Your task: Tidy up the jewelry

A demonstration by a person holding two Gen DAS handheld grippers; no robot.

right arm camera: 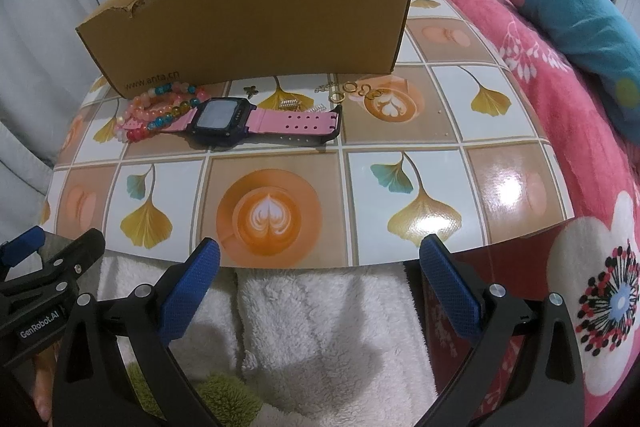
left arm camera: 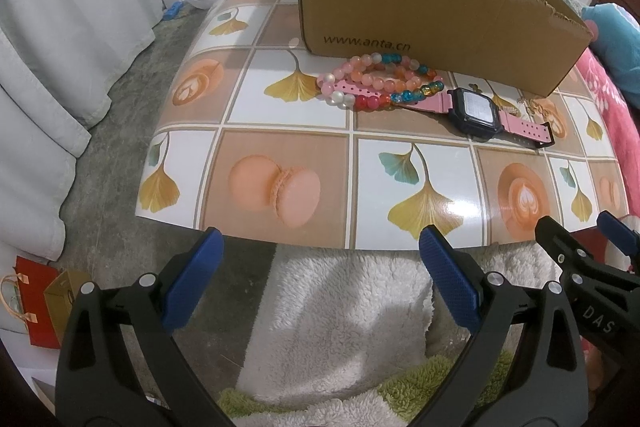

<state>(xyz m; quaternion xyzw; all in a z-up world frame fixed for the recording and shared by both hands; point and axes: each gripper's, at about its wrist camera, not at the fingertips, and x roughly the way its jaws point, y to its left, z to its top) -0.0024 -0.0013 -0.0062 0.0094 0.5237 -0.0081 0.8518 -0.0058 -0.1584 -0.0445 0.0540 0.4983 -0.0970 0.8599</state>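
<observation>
Tiled worktop [right arm camera: 400,195] beside a pink bed, bracelets [left arm camera: 380,83] and watch [right arm camera: 224,119] lying just before the box [right arm camera: 248,27], left claw [left arm camera: 320,283] and right claw [right arm camera: 320,287] both spread wide, empty, short of the near edge

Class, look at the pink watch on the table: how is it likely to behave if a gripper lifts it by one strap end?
The watch would probably dangle, since its straps look bendy. Its dark body looks bulky, so it may swing. One strap end lies among the bead bracelets and might drag them.

My left gripper [left arm camera: 320,279] and right gripper [right arm camera: 320,283] hover level, side by side, jaws spread wide at six o'clock, gripping nothing.
</observation>
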